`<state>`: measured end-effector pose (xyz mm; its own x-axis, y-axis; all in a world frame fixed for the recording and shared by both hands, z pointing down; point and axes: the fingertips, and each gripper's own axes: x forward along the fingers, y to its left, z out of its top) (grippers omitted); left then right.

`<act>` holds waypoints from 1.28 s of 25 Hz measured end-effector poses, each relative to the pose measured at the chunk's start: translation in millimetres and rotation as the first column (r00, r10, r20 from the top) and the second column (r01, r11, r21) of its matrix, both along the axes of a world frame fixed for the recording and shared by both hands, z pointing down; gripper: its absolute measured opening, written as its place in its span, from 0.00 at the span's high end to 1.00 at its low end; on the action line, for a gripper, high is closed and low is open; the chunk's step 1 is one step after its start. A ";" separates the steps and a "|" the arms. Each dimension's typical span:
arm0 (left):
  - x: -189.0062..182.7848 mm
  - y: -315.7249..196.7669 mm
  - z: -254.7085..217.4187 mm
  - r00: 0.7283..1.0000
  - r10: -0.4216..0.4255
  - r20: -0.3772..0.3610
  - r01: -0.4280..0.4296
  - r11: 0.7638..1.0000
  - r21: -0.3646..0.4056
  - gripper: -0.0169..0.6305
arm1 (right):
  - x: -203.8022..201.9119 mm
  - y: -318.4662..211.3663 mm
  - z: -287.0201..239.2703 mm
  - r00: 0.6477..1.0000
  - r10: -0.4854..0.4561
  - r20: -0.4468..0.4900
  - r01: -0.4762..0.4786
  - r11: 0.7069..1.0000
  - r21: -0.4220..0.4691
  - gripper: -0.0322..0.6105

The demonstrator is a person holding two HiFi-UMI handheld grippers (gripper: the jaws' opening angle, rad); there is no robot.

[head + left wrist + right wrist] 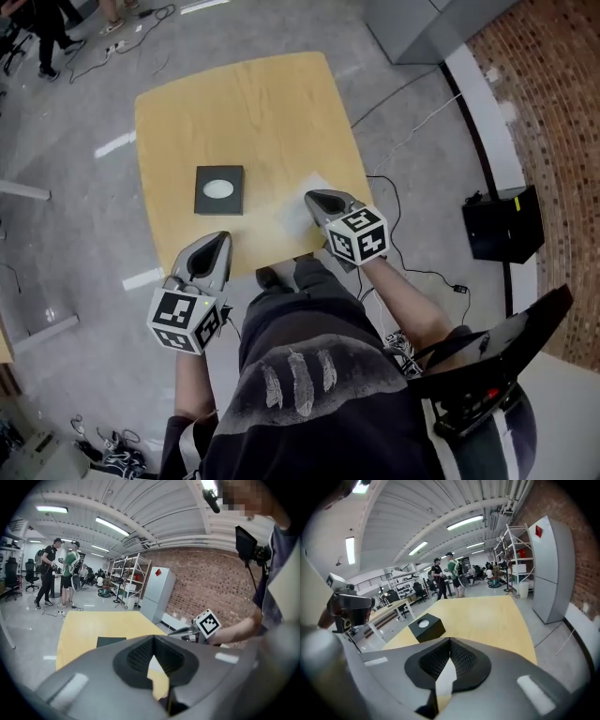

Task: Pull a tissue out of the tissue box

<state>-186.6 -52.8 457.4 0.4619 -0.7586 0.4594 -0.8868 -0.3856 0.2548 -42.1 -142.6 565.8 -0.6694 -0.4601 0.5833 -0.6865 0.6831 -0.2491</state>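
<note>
Left gripper sits low over the near edge of the worktop, jaws together, nothing in them; idle, likely kept clear of the pull. Right gripper right of centre, angled down, jaws clenched on the white tissue, which hangs toward the wood, apparently free. Tissue box beyond, to the left, lying flat, white at its opening; pull looks about done

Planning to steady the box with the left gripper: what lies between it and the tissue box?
Only bare tabletop. The head view shows the left gripper near the black tissue box, with nothing between them.
</note>
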 end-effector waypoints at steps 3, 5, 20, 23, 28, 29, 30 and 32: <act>21.6 -3.1 4.3 0.999 0.038 0.001 -0.038 0.999 0.007 0.97 | 16.1 -7.1 -15.9 0.999 0.054 -0.004 -0.054 0.999 0.008 0.95; 27.8 -0.7 1.5 0.999 0.045 0.002 -0.045 0.999 0.014 0.97 | 15.6 -4.6 -27.1 0.998 0.054 0.037 -0.054 0.999 -0.007 0.95; 122.1 7.2 -42.0 0.999 -0.028 0.027 0.026 0.998 0.061 0.97 | 79.4 4.5 -59.0 0.953 0.005 0.303 0.020 0.997 -0.079 0.95; 150.7 13.0 -45.0 0.998 -0.042 0.036 0.039 0.998 0.057 0.97 | 112.6 5.2 -59.8 0.942 0.006 0.335 0.028 0.995 -0.098 0.95; 186.0 25.6 -40.1 0.995 -0.087 0.048 0.085 0.996 0.035 0.97 | 139.0 9.6 -63.1 0.923 -0.040 0.382 0.090 0.989 -0.114 0.95; 191.5 28.0 -38.6 0.994 -0.094 0.048 0.093 0.995 0.030 0.97 | 140.3 10.6 -64.4 0.921 -0.056 0.387 0.107 0.988 -0.112 0.95; 196.3 30.5 -37.6 0.994 -0.101 0.048 0.100 0.995 0.025 0.97 | 140.6 12.0 -65.7 0.919 -0.073 0.389 0.124 0.986 -0.110 0.95; 203.3 36.3 -37.9 0.992 -0.113 0.048 0.112 0.993 0.019 0.97 | 139.6 16.9 -68.8 0.916 -0.100 0.388 0.152 0.983 -0.107 0.95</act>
<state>16.7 -16.5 419.5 0.3503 -0.8124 0.4662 -0.9360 -0.2862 0.2048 97.5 -125.7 497.0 -0.8993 -0.2942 0.3235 -0.4331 0.7006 -0.5670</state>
